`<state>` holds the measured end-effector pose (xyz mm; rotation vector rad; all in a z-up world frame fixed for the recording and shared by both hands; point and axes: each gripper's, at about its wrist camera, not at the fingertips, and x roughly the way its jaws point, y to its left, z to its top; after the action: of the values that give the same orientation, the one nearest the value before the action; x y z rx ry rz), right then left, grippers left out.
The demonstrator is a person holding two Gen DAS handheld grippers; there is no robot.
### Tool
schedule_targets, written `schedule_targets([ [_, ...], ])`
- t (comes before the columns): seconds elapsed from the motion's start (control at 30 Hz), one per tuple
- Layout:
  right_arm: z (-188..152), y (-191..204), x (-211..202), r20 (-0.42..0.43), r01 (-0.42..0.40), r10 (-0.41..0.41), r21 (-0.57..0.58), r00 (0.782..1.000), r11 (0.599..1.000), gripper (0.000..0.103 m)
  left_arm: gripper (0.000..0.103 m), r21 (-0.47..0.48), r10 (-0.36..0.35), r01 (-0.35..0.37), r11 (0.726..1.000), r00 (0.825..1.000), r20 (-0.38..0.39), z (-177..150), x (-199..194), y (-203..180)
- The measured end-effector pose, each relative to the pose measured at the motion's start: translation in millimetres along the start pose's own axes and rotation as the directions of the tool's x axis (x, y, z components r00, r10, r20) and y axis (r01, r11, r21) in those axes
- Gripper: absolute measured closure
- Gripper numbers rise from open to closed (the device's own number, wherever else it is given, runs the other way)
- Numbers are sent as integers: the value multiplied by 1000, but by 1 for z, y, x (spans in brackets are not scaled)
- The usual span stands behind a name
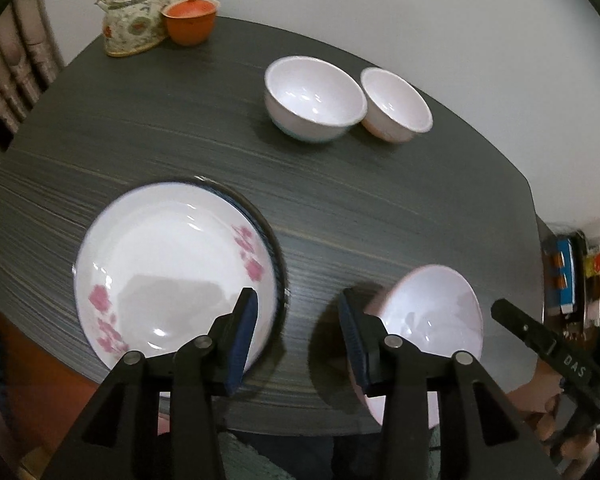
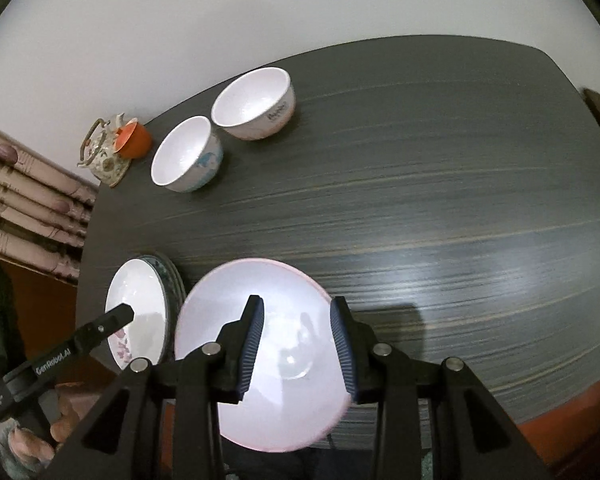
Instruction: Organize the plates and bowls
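- Two tools hang over the near edge of the dark surface (image 1: 340,184), both pointing steeply down. The left tool (image 1: 296,336) has its jaws partly apart with only bare surface showing between the pads; it holds nothing. The right tool (image 2: 296,344) is likewise partly open and empty, its pads above the pink-rimmed bowl (image 2: 260,352) without pressing on it.
- That pink-rimmed bowl sits at the near edge, and in the right wrist view part of it seems to overhang. A careless descent or a nudge from either tool could, I judge, tip it off.
- Just beside it, the flowered plate (image 1: 172,272) lies on top of a blue-rimmed plate (image 1: 278,264), slightly off centre. A sideways push could slide the top plate off the stack.
- Farther back, two white bowls (image 1: 314,98) (image 1: 396,104) stand touching or nearly so; gripping one risks knocking the other.
- At the far corner, a patterned teapot (image 1: 134,20) and an orange lidded cup (image 1: 190,20) stand together, well apart from the work.
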<state>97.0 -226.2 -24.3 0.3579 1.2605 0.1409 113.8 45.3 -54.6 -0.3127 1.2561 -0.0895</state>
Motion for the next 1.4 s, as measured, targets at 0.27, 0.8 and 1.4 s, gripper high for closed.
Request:
schedule_targets([
  [0.27, 24, 43, 11, 4, 6, -6, -65, 1000, 998, 68, 64, -46, 41, -40, 998, 999, 34, 34, -2, 25],
  [0.8, 99, 94, 69, -16, -34, 33, -44, 999, 998, 68, 64, -81, 17, -11, 997, 997, 71, 113, 20, 56],
  [1.4, 150, 110, 157, -73, 14, -14, 2, 997, 1000, 68, 64, -113, -43, 41, 993, 999, -13, 175, 93, 56],
])
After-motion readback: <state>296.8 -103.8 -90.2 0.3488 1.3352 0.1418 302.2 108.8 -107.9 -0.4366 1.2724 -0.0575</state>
